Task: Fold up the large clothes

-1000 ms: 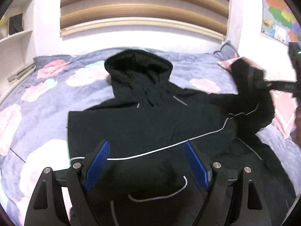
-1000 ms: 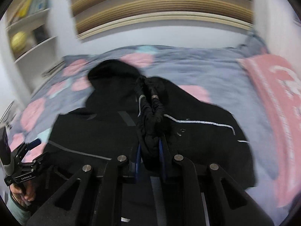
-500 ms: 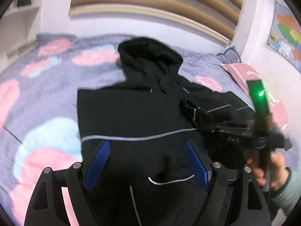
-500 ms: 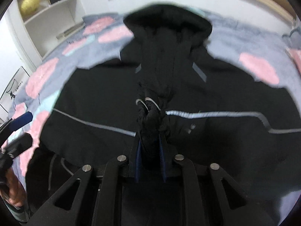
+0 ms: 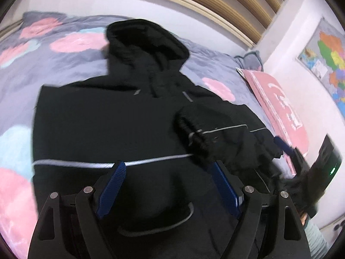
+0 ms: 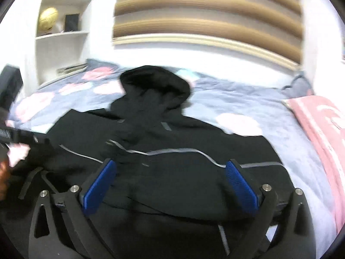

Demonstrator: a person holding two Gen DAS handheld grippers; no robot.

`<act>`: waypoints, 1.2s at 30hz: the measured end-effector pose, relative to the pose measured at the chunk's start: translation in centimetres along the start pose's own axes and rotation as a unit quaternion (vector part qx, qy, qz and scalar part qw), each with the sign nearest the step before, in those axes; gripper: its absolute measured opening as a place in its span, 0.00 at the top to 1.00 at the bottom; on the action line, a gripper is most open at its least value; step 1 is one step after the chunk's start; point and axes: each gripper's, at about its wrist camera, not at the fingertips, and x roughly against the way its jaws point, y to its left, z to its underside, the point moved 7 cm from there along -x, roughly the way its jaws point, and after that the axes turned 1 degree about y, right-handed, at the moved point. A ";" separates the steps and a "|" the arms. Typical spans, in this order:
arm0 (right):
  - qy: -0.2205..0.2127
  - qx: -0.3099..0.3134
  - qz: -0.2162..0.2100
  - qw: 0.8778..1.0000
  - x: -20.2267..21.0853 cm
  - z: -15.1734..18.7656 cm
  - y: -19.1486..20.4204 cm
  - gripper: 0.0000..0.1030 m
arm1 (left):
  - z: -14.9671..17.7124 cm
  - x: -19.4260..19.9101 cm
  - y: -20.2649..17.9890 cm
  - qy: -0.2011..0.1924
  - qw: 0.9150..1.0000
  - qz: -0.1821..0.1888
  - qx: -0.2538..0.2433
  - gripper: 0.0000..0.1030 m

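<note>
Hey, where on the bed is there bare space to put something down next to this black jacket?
Bare quilt lies between the jacket's hood and the pink pillow, and left of the hood toward the shelf. The middle is crowded: the black jacket covers it, with the sleeve folded across, and both open grippers hover there.

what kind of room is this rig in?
Most likely a bedroom. The black hooded jacket lies spread on a bed with a floral duvet; a pink pillow sits at its side, a bookshelf stands by the wall, and a map hangs there.
</note>
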 end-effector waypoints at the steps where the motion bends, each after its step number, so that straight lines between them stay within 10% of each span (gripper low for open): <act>1: 0.013 -0.003 0.019 1.000 -0.9 1.4 -0.6 0.01 | -0.2 -0.5 -0.5 0.001 1.000 -0.004 -0.006 0.19; 5: 0.112 -0.004 0.051 0.992 -4.1 6.2 -0.6 0.01 | -1.1 -3.6 -2.5 0.018 0.999 -0.020 -0.020 0.19; 9: 0.085 0.048 0.099 0.990 -3.0 6.2 0.6 0.00 | -1.4 -6.4 -3.0 0.028 0.999 -0.025 -0.004 0.19; 18: 0.093 -0.037 0.026 0.995 -3.1 6.0 -1.1 0.00 | -2.2 -10.1 -3.3 0.031 0.998 -0.052 0.005 0.20; 22: 0.097 0.001 0.071 0.993 -2.9 6.1 -0.3 0.00 | -2.3 -10.5 -4.2 0.031 0.998 -0.054 -0.013 0.64; 28: 0.096 0.049 0.134 0.985 -1.9 5.8 -0.2 0.00 | -2.8 -6.5 -4.9 -0.022 0.998 -0.055 -0.036 0.72; 36: -0.015 -0.029 0.078 0.996 5.2 -1.1 -3.8 0.00 | -4.1 3.0 -0.8 -0.091 0.993 -0.075 -0.028 0.73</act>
